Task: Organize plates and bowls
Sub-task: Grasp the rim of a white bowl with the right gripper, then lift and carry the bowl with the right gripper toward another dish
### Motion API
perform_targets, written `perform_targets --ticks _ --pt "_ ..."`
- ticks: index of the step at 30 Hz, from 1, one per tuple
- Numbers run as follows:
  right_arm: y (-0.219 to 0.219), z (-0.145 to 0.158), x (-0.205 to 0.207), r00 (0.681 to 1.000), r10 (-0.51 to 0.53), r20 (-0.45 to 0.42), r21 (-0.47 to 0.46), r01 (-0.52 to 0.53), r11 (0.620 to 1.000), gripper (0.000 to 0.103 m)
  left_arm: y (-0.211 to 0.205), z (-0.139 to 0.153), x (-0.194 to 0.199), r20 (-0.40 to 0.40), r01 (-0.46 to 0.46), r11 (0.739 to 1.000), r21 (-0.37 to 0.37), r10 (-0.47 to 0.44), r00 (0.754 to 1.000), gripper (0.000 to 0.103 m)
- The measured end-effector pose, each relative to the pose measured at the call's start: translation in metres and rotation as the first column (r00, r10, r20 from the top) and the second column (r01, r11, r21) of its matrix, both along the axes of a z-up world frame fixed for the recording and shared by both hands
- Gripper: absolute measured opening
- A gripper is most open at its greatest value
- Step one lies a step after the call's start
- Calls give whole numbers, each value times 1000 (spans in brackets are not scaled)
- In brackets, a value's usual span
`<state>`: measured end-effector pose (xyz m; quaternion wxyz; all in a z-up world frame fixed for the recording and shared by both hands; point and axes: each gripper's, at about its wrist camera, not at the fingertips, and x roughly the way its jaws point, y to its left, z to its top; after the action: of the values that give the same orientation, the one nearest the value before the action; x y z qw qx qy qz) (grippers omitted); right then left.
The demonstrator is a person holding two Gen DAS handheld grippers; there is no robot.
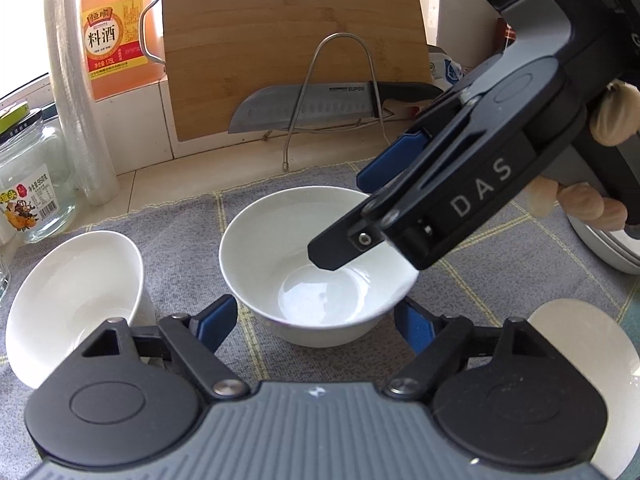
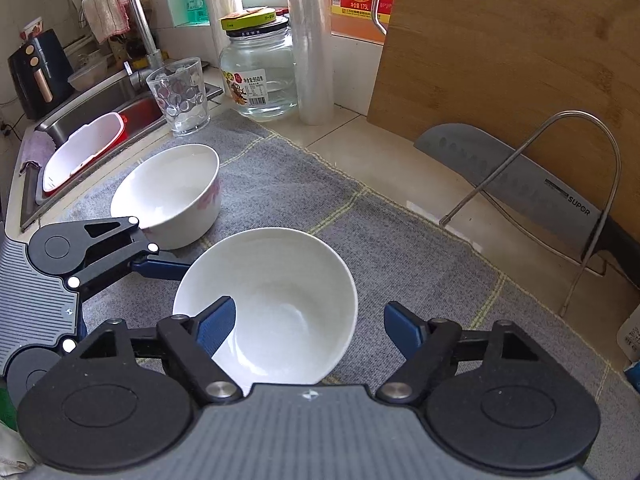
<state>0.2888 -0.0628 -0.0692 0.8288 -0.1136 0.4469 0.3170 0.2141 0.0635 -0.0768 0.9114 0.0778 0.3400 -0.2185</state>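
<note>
Both grippers, left (image 1: 316,320) and right (image 2: 310,326), stand open, straddling one of two white bowls (image 2: 276,300); grey mat (image 2: 400,248) bare beyond

Two white bowls (image 2: 266,304) (image 2: 170,194), one knife (image 2: 508,178), one glass (image 2: 180,96), one jar (image 2: 260,76).

The near bowl (image 2: 272,300) is plain white; the second bowl (image 2: 172,192) is white with a pink pattern on its side. Both sit on a grey cloth (image 2: 380,248) crossed by pale yellow check lines. The tools' fingers (image 2: 216,326) are blue on black arms. The cutting board (image 2: 520,60) is light brown wood, the bottle (image 1: 114,36) orange with a yellow-and-red label.
</note>
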Motion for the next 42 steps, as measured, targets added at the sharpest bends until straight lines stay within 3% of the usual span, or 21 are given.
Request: perform_targets --ticks 14,29,42 --pt "7 -7 17 999 28 -41 24 -27 999 62 0 2 0 11 21 1000 17 -21 1000 84" --pt "4 -1 13 999 13 -51 45 -10 999 61 -2 9 -2 -13 31 999 22 -31 999 84" --pt "-14 36 -20 1000 -6 -23 83 8 997 61 -7 46 -29 9 82 997 9 -82 997 84"
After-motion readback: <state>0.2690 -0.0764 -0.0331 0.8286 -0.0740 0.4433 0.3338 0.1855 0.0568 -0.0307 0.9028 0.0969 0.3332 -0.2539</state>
